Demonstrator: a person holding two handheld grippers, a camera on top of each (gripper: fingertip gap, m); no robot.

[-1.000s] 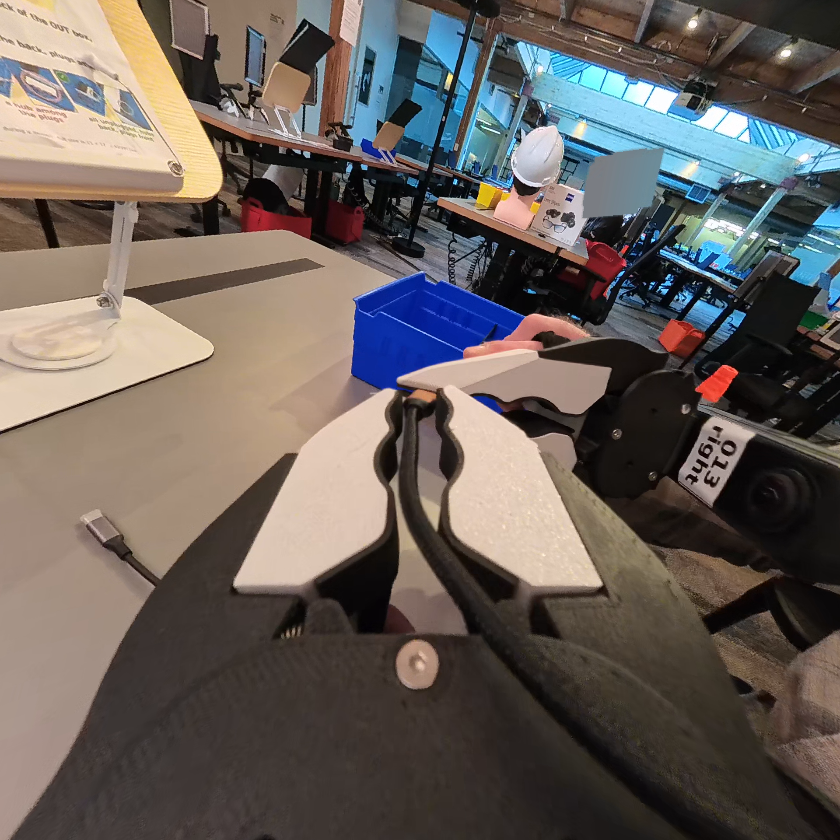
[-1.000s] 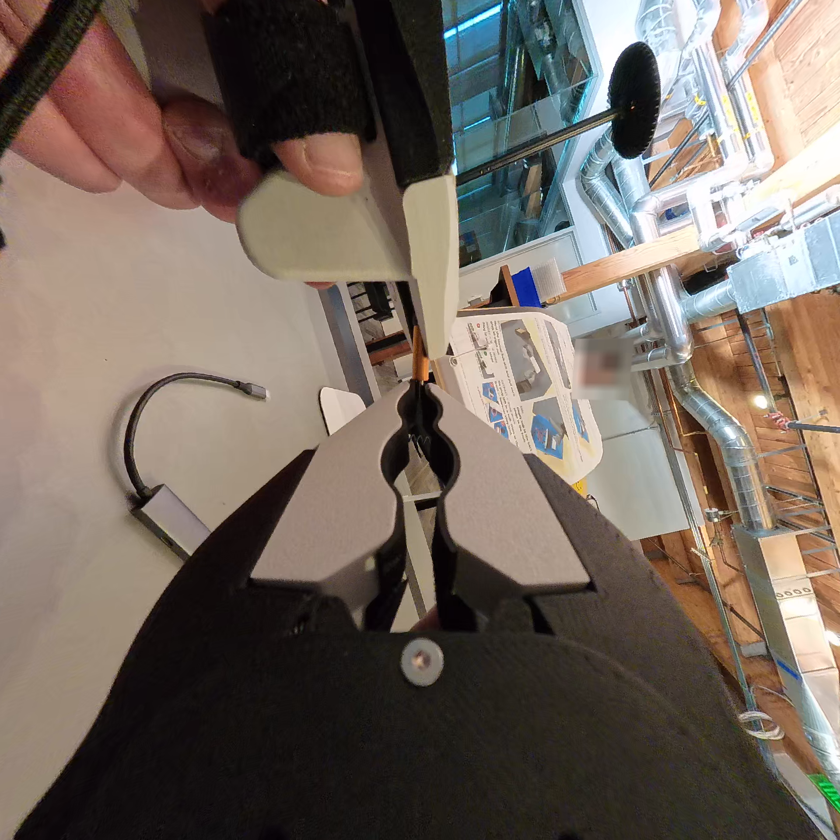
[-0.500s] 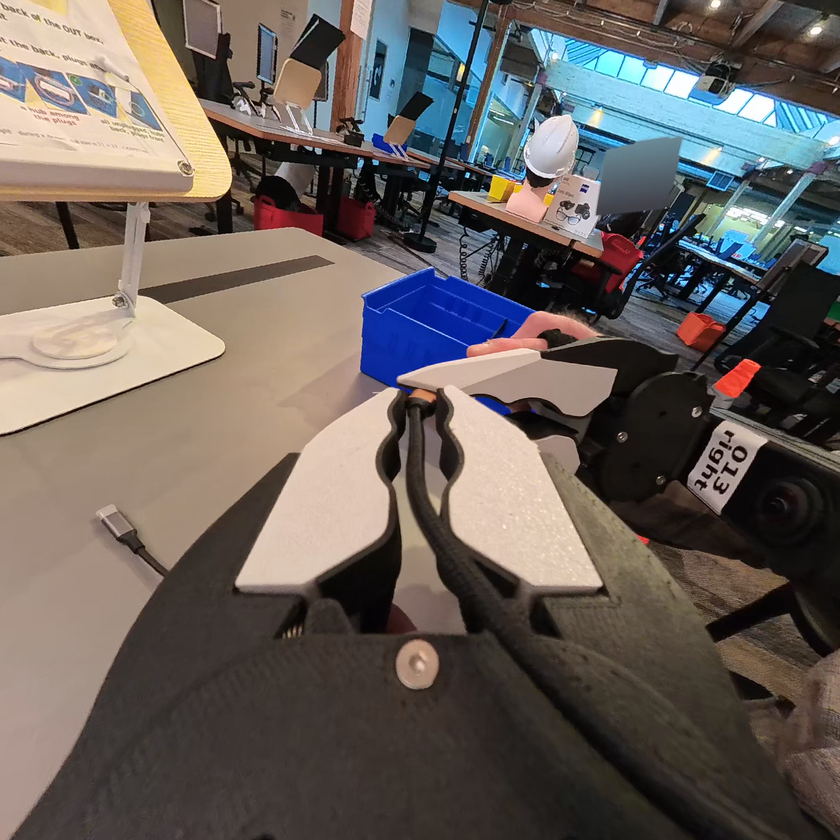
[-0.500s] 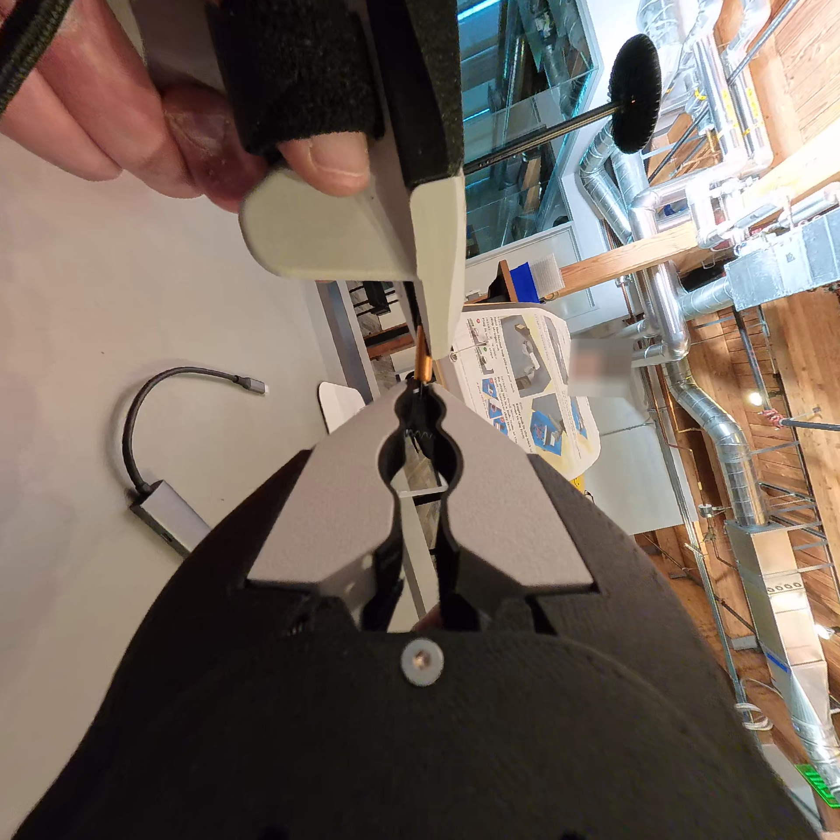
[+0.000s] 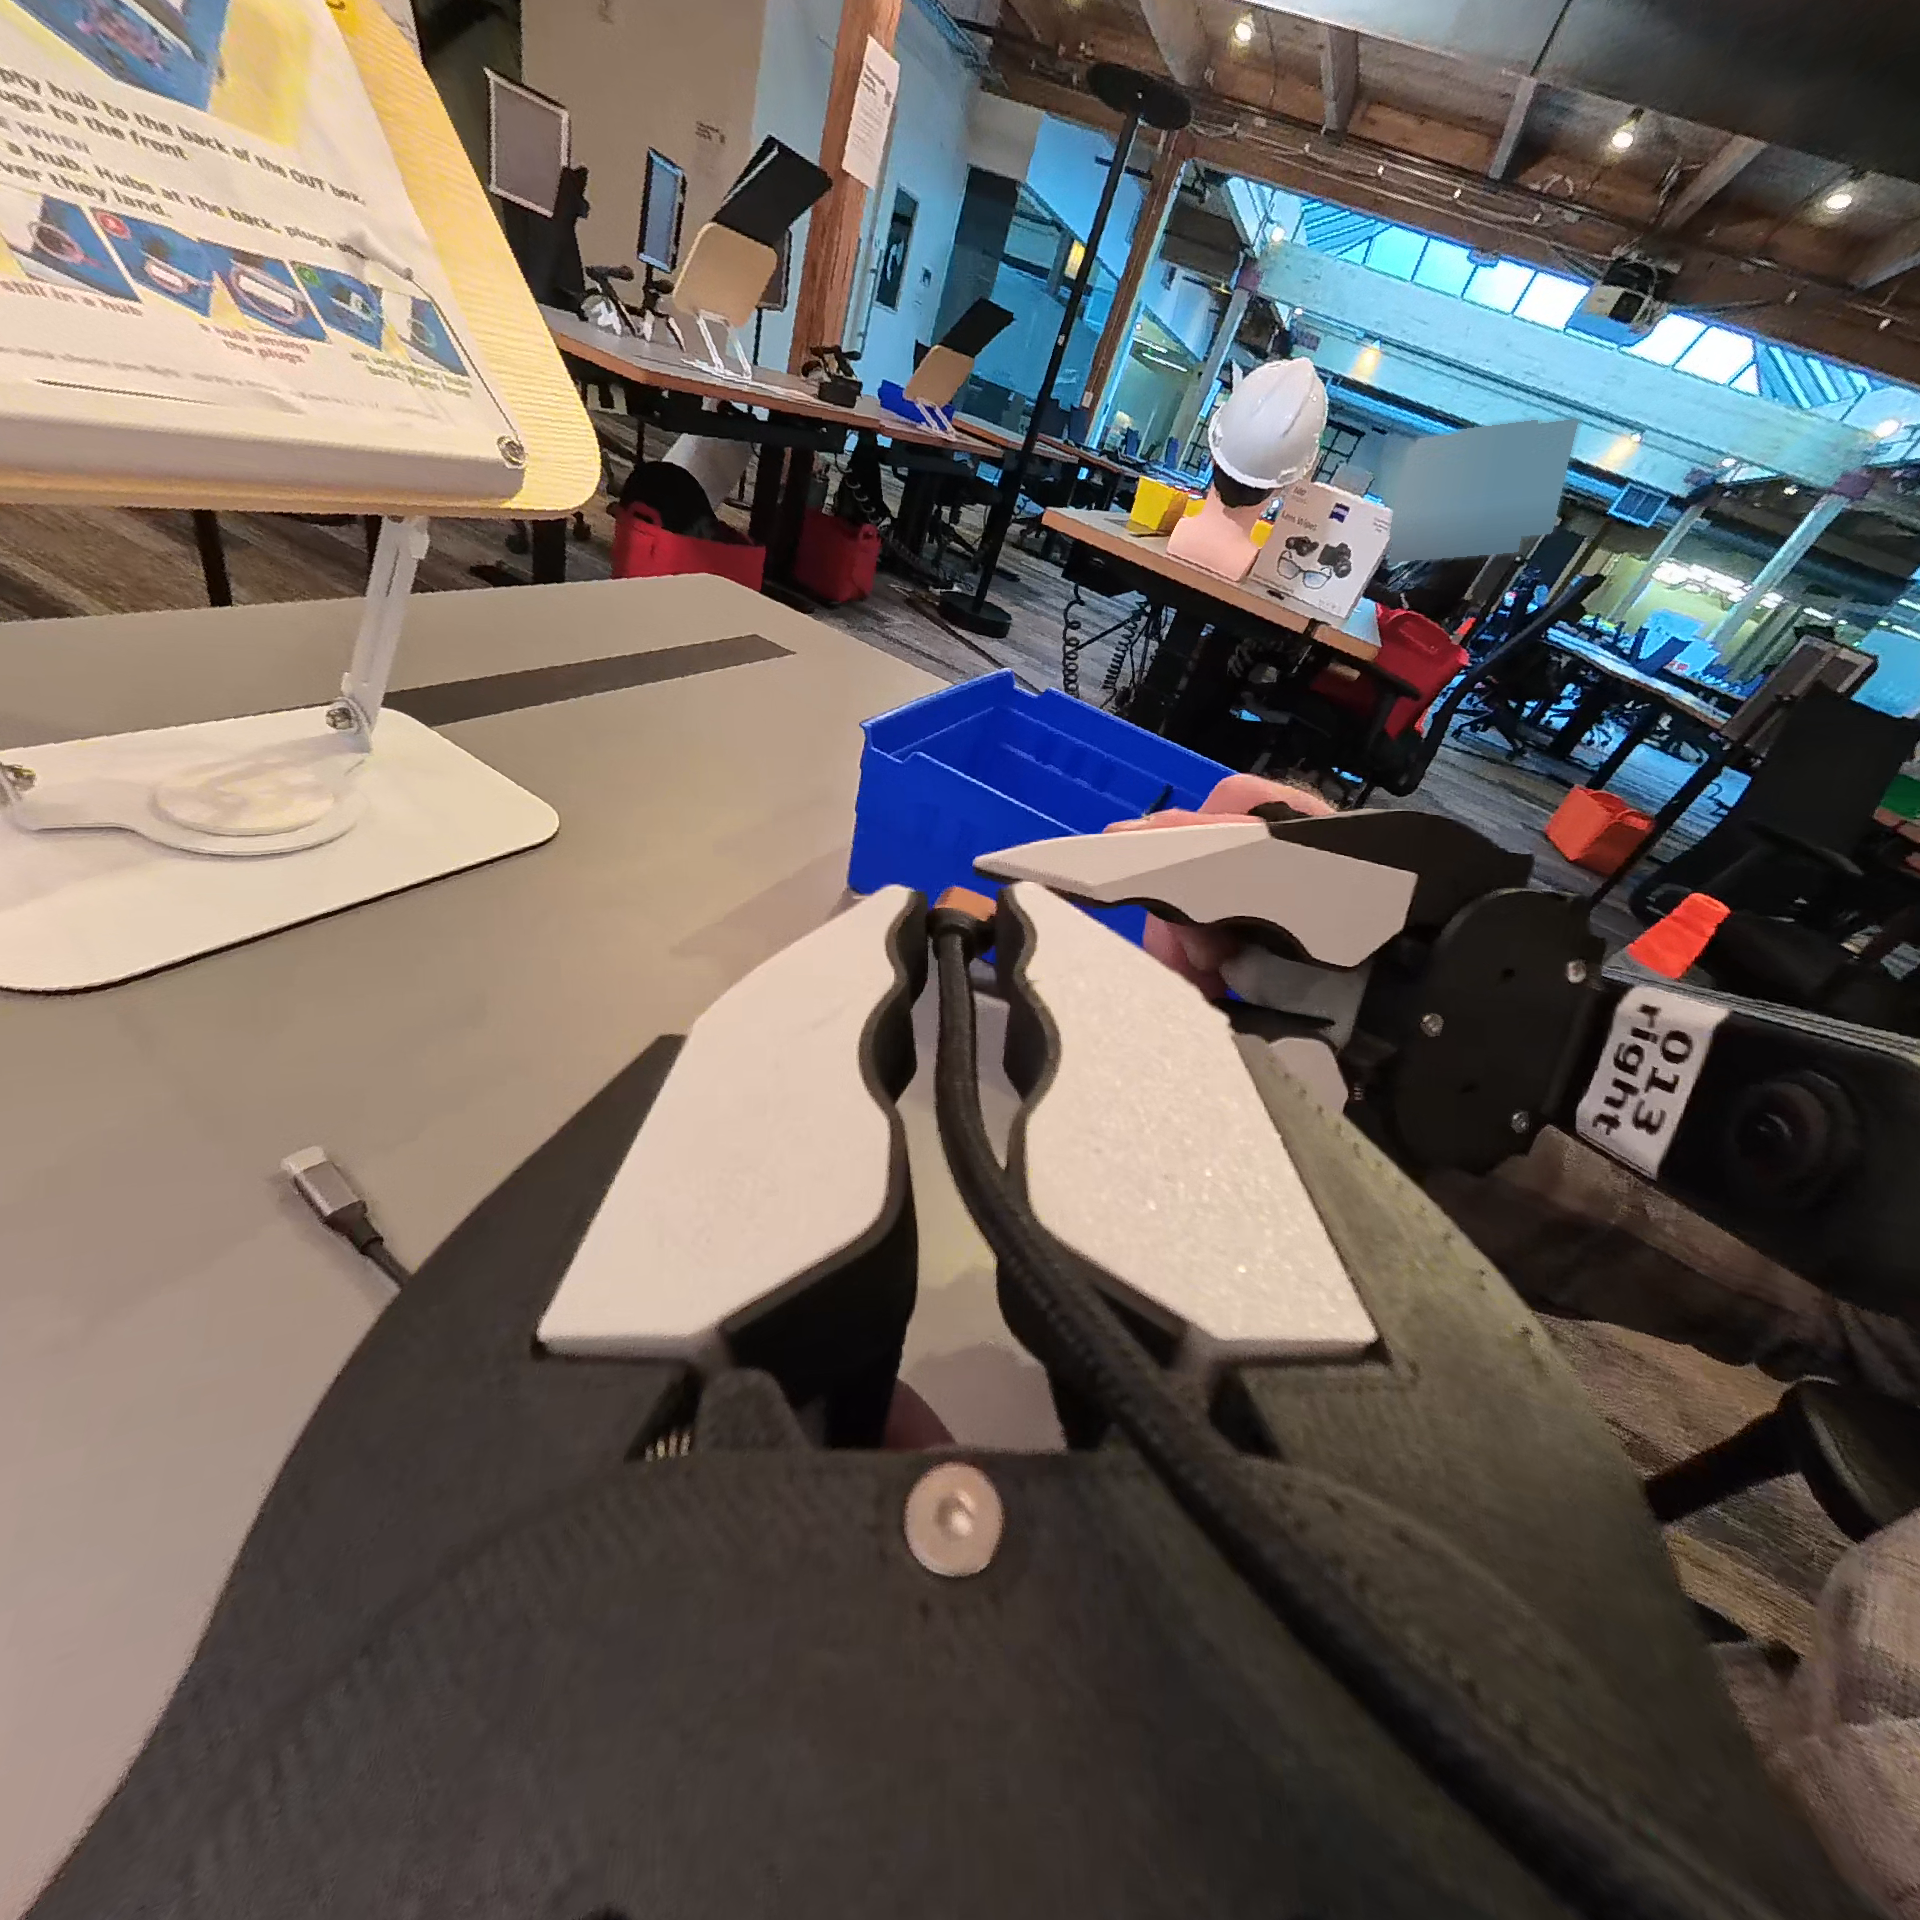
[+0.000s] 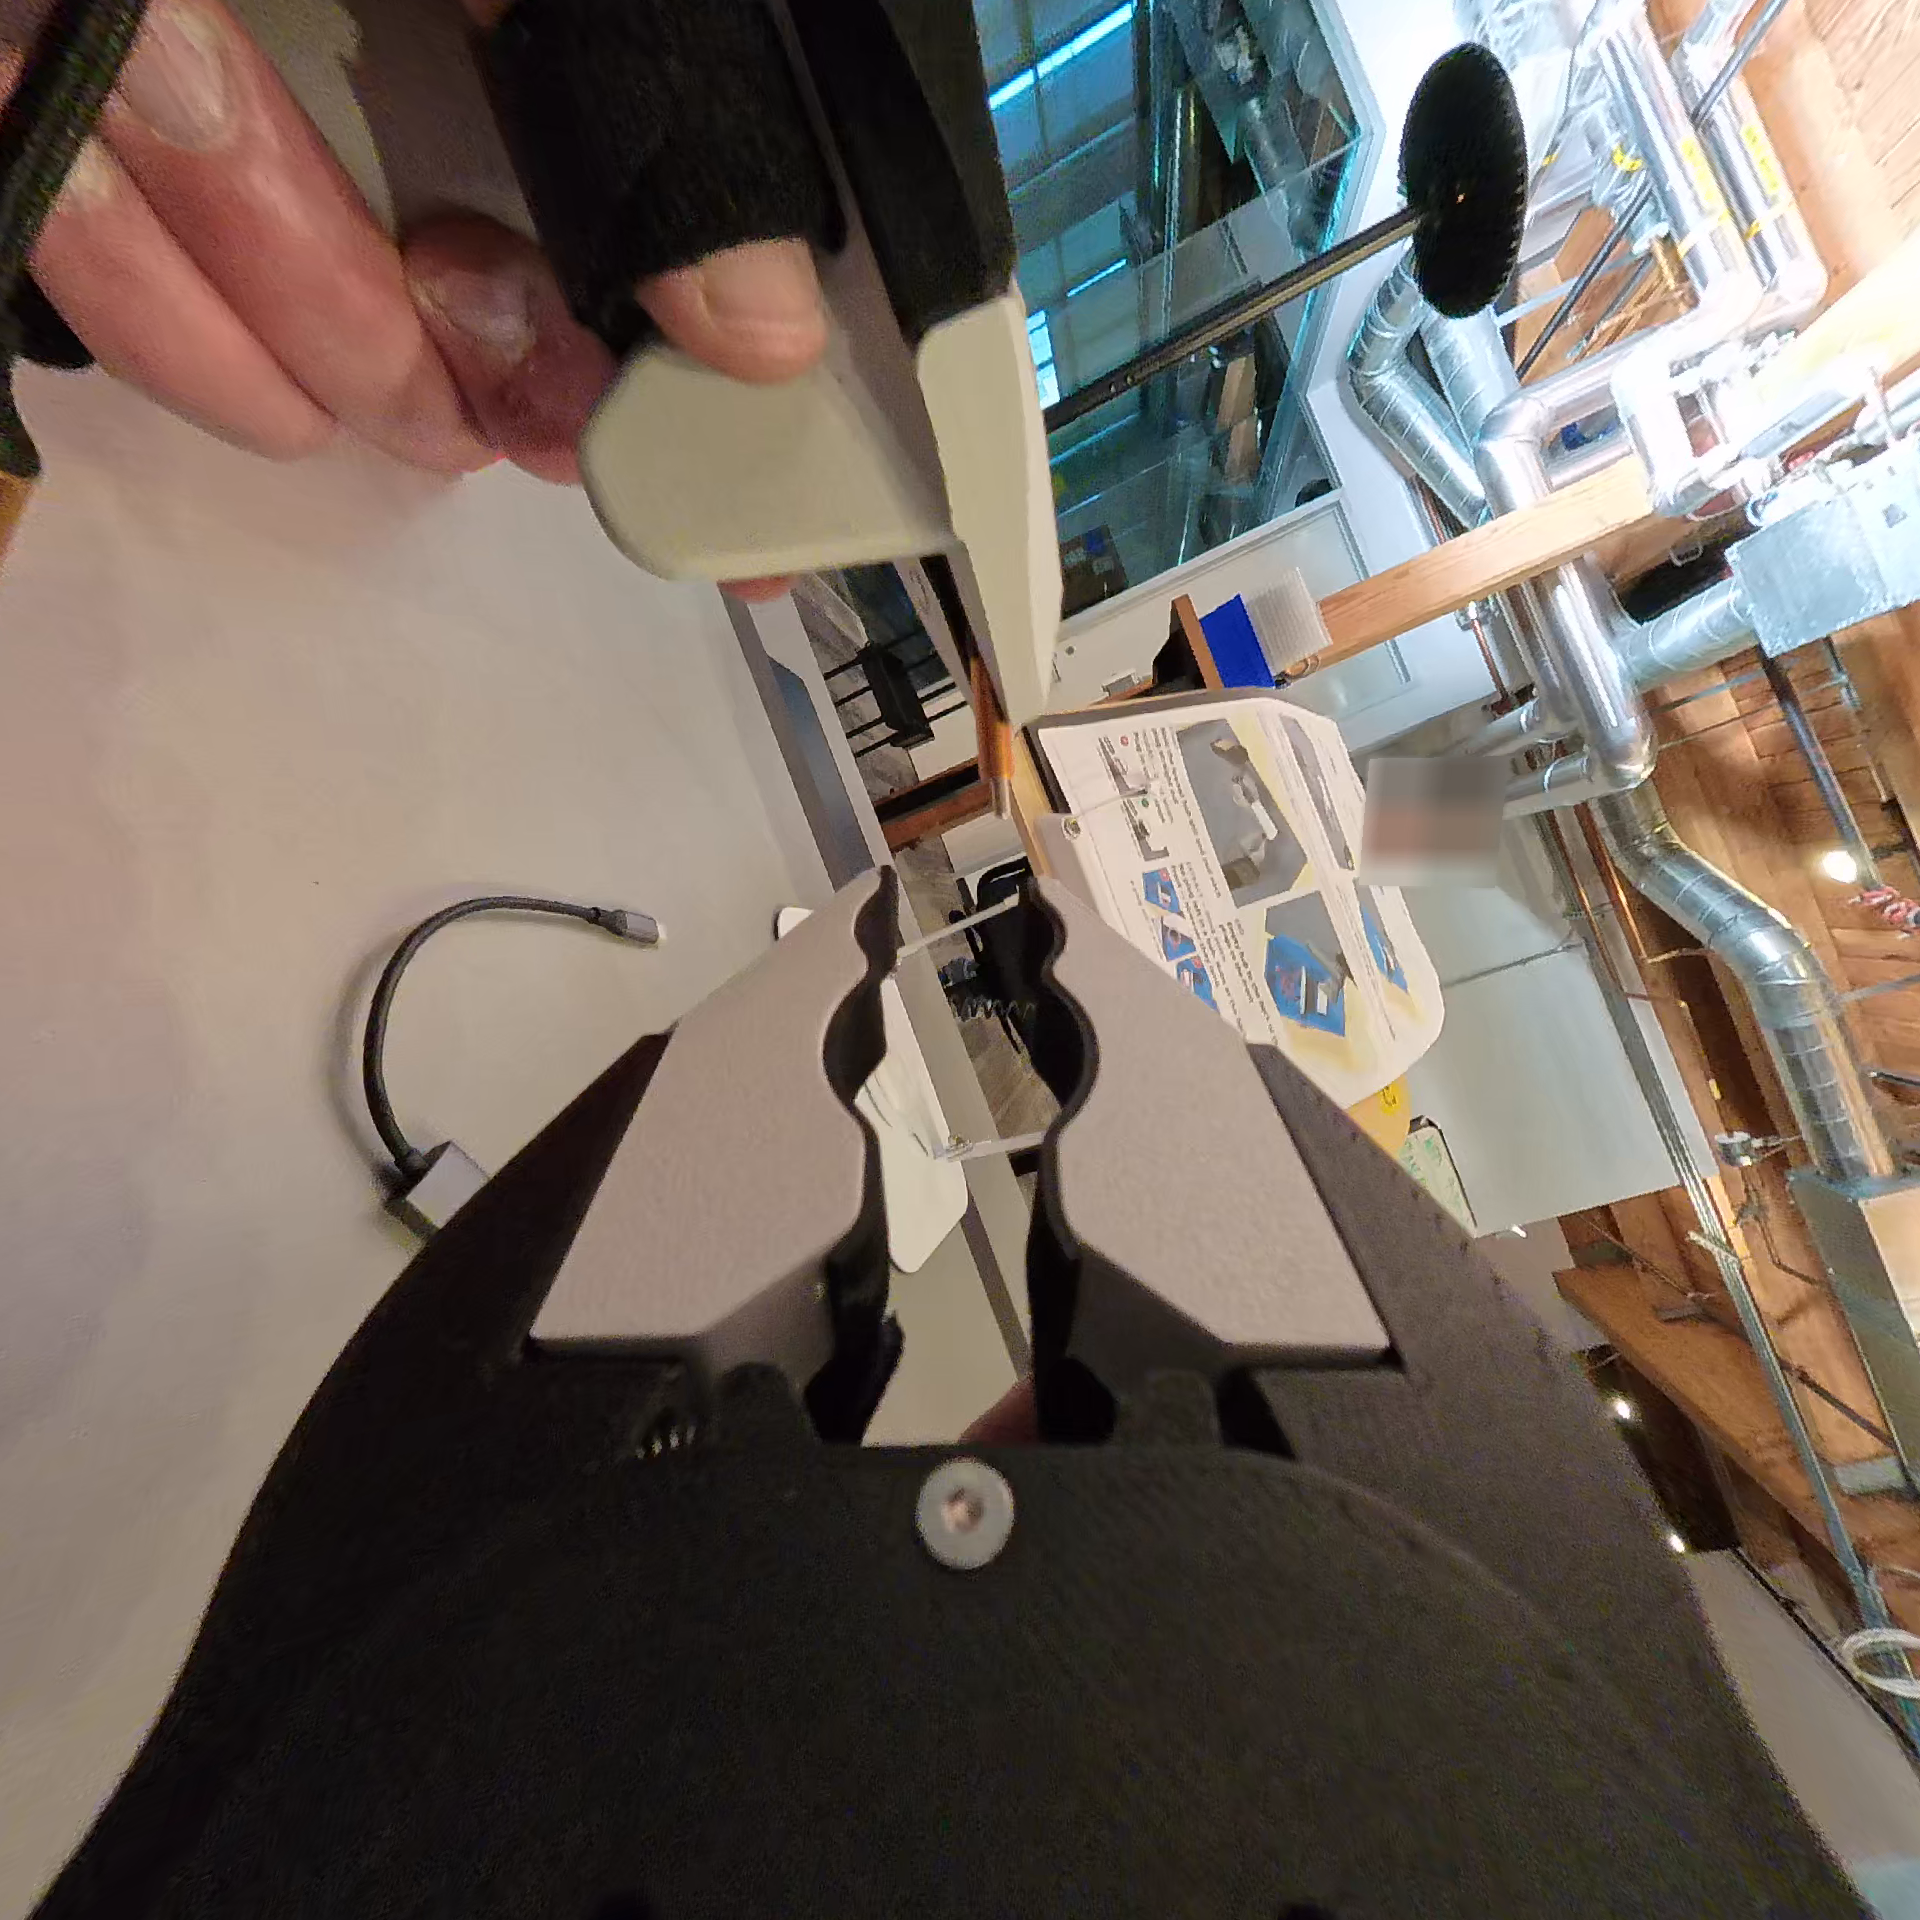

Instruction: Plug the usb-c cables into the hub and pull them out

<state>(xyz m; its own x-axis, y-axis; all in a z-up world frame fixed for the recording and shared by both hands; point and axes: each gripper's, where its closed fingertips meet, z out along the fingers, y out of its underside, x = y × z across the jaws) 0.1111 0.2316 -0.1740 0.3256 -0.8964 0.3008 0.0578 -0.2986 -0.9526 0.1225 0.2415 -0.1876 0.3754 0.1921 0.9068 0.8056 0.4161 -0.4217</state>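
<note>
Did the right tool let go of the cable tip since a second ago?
Yes. The right tool opened and backed away from the orange tip.

The left hand-held gripper (image 5: pixel 961 920) was clamped on a black braided cable (image 5: pixel 971 1122), whose copper-coloured plug (image 5: pixel 961 922) poked out at the fingertips. The right hand-held gripper (image 5: pixel 1039 864) lay just beyond, tips beside that plug, in front of a blue bin (image 5: pixel 997 774) on the grey bench (image 5: pixel 364 1039). To the left, a silver plug (image 5: pixel 324 1195) lay on the bench near a white document stand (image 5: pixel 239 821).
</note>
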